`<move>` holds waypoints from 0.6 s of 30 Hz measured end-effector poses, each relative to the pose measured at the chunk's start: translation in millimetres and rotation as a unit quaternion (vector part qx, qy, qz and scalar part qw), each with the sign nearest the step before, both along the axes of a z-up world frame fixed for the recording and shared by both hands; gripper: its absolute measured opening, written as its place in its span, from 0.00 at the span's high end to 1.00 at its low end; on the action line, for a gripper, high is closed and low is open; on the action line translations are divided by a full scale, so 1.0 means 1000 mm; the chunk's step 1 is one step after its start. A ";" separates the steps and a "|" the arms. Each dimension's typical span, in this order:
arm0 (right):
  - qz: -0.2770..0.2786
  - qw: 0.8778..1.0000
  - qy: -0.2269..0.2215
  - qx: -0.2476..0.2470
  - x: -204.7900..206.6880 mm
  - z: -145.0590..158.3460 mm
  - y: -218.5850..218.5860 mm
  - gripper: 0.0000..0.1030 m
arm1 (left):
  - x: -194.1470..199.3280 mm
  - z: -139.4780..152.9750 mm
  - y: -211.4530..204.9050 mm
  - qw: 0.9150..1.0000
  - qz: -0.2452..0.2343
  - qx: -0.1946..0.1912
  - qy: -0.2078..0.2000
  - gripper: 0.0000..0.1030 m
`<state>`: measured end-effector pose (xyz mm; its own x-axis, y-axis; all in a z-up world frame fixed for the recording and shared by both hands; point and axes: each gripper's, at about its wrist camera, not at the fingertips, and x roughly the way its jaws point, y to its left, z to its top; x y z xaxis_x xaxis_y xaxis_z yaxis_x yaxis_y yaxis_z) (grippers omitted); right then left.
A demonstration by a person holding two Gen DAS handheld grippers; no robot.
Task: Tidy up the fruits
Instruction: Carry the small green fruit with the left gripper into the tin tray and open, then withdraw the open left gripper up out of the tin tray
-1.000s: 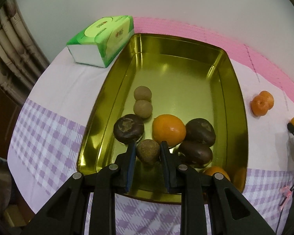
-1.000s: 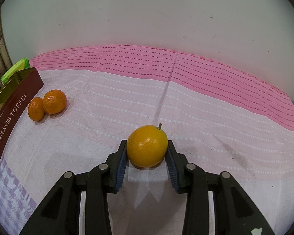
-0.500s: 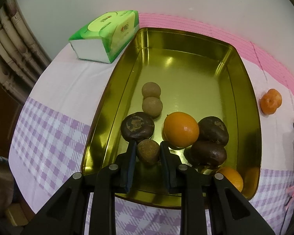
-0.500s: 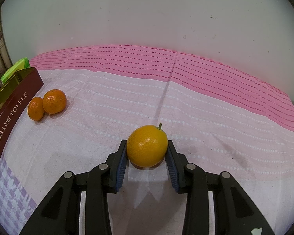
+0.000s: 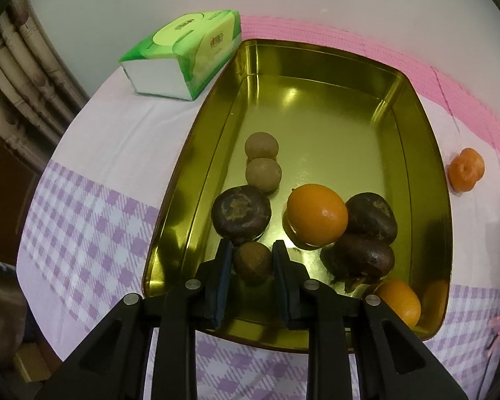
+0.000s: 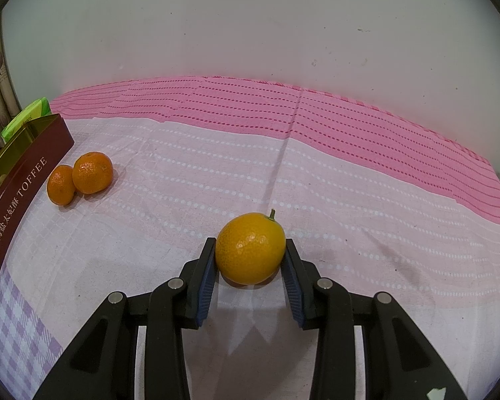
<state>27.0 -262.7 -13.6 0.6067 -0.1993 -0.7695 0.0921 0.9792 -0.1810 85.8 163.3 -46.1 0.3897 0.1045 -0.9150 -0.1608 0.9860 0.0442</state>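
The left gripper (image 5: 252, 260) is clamped on a small round brown fruit with a dull, rough skin (image 5: 252, 262), held at the near end of the gold-coloured rectangular metal tin (image 5: 430, 153); whether the fruit rests on the tin floor or hangs just above it cannot be told. Just beyond it lies a dark brown, wrinkled round fruit (image 5: 241, 212), and two more small brown fruits (image 5: 262, 160) sit touching each other further in. To the right are a smooth orange citrus (image 5: 317, 215) and two more dark fruits (image 5: 366, 236), packed against one another.

The right gripper (image 6: 250, 260) is closed on a bright orange oval citrus with a short green stem (image 6: 250, 248), which is low over the pink and white tablecloth (image 6: 350, 180), well to the right of the tin's maroon outer wall. Two small mandarins (image 6: 81, 178) sit touching on the cloth beside that wall.

Both held fruits look light and firm enough for a side grip across the widest part, as they are taken now. The brown one likely has a thin, brittle shell (a hard squeeze could crack it), and its roughness should resist slipping. The citrus skin is glossy and slightly yielding, so it may roll between the pads if tilted; keeping the stem clear of the pads seems wise. A green and white tissue pack (image 5: 183, 53) lies left of the tin's far end.
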 end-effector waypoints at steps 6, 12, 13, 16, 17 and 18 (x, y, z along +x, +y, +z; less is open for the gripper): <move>0.000 1.000 0.000 0.001 0.000 0.000 0.000 0.65 | -0.004 0.008 0.004 1.000 -0.001 -0.003 -0.009 0.75; 0.000 1.000 0.000 0.002 0.000 0.000 -0.001 0.65 | -0.007 0.014 0.007 1.000 -0.004 -0.014 -0.012 0.75; 0.000 1.000 0.000 0.002 0.000 0.000 -0.001 0.65 | -0.008 0.014 0.006 1.000 -0.006 -0.015 -0.013 0.75; 0.000 1.000 0.000 0.002 0.000 0.000 -0.002 0.65 | -0.011 0.017 0.003 1.000 -0.011 -0.016 -0.014 0.75; 0.000 1.000 0.000 0.002 0.000 0.001 -0.002 0.65 | -0.011 0.017 0.002 1.000 -0.013 -0.017 -0.015 0.75; 0.000 1.000 0.000 0.002 0.000 0.001 -0.002 0.65 | -0.011 0.018 0.001 1.000 -0.017 -0.019 -0.016 0.75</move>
<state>26.9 -265.0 -13.0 0.6068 -0.1950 -0.7706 0.0912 0.9801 -0.1762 74.7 164.5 -27.9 0.4223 0.0553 -0.9048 -0.1282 0.9917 0.0008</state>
